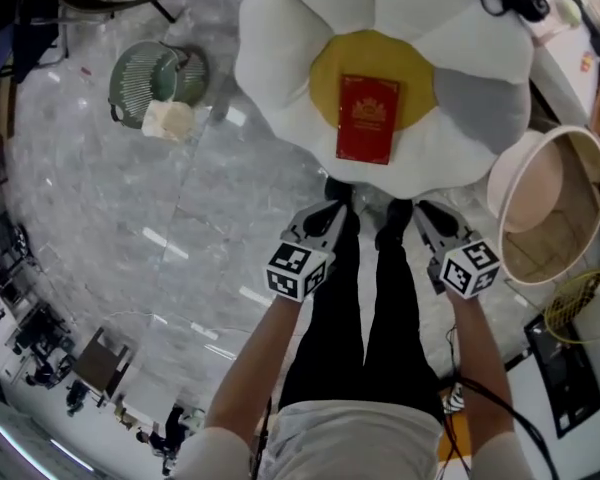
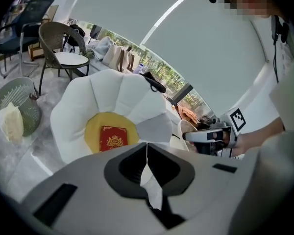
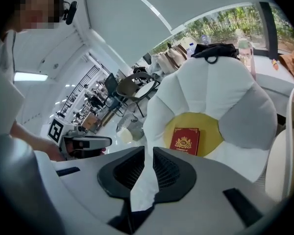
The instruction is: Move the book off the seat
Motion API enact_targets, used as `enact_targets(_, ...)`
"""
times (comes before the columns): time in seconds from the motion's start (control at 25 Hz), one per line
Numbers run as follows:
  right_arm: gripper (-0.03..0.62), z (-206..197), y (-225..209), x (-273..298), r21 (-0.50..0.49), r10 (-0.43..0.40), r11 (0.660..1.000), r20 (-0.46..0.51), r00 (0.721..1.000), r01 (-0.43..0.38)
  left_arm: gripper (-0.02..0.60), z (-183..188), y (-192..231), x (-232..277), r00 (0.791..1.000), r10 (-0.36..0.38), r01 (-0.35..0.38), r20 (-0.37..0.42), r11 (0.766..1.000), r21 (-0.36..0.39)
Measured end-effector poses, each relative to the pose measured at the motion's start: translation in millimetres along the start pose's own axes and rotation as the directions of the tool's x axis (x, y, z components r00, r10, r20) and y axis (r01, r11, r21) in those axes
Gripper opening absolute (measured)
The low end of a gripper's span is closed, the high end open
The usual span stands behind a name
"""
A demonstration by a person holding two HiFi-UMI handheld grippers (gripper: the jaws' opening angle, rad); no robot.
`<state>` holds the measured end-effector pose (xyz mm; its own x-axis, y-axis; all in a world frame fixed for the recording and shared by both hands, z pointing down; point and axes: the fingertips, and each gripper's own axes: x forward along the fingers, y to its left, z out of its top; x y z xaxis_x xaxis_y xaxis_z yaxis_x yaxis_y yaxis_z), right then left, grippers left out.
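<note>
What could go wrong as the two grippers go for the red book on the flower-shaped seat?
1. The left gripper and right gripper are both shut and empty; unless opened, they would likely shove the red book rather than grasp it.
2. The book lies flat on the soft yellow centre of the seat, so gripping an edge may be hard.
3. The round tub stands close by the right gripper and could get knocked.
</note>
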<state>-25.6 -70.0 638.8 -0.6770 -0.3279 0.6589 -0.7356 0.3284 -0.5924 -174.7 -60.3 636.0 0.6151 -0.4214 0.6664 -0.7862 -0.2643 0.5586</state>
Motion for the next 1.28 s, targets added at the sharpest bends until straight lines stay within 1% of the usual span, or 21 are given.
enact_targets(0.12, 0.057, -15, -18, 26, -0.005, 0.002, 1.000, -0.028, 1.000, -0.002, 0.005, -8, 20, 22, 1.000, 0.000, 0.000, -0.014, 1.000, -0.013)
enact_targets(0.24, 0.084, -29, -37, 51, -0.002, 0.000, 1.000, -0.044, 0.999, 0.000, 0.008, -19, 38, 43, 1.000, -0.005, 0.005, -0.021, 1.000, -0.007)
enact_targets(0.44, 0.126, -51, -68, 85, 0.004, -0.008, 1.000, -0.075, 0.997, 0.008, 0.041, -44, 61, 79, 0.998, -0.014, 0.014, -0.053, 1.000, -0.001)
enact_targets(0.6, 0.140, -68, -94, 116, 0.020, -0.018, 1.000, -0.085, 0.996, 0.020, 0.064, -59, 81, 105, 0.997, -0.020, 0.021, -0.075, 1.000, 0.009)
enact_targets(0.72, 0.150, -84, -112, 138, 0.031, -0.027, 0.999, -0.102, 0.994, 0.030, 0.083, -76, 97, 126, 0.994, -0.016, 0.019, -0.106, 1.000, 0.021)
enact_targets(0.92, 0.176, -112, -139, 170, 0.053, -0.038, 0.998, -0.136, 0.990, 0.046, 0.120, -106, 126, 165, 0.986, 0.008, -0.003, -0.164, 1.000, 0.028)
enact_targets(1.12, 0.198, -131, -157, 194, 0.062, -0.047, 0.996, -0.155, 0.987, 0.058, 0.149, -128, 151, 193, 0.977, 0.026, -0.022, -0.212, 1.000, 0.020)
enact_targets(1.2, 0.206, -137, -165, 203, 0.070, -0.051, 0.996, -0.163, 0.985, 0.063, 0.160, -137, 161, 203, 0.972, 0.039, -0.038, -0.231, 0.999, 0.011)
enact_targets(1.28, 0.219, -143, -174, 212, 0.092, -0.058, 0.993, -0.169, 0.984, 0.074, 0.173, -144, 174, 213, 0.969, 0.054, -0.059, -0.240, 0.998, -0.015)
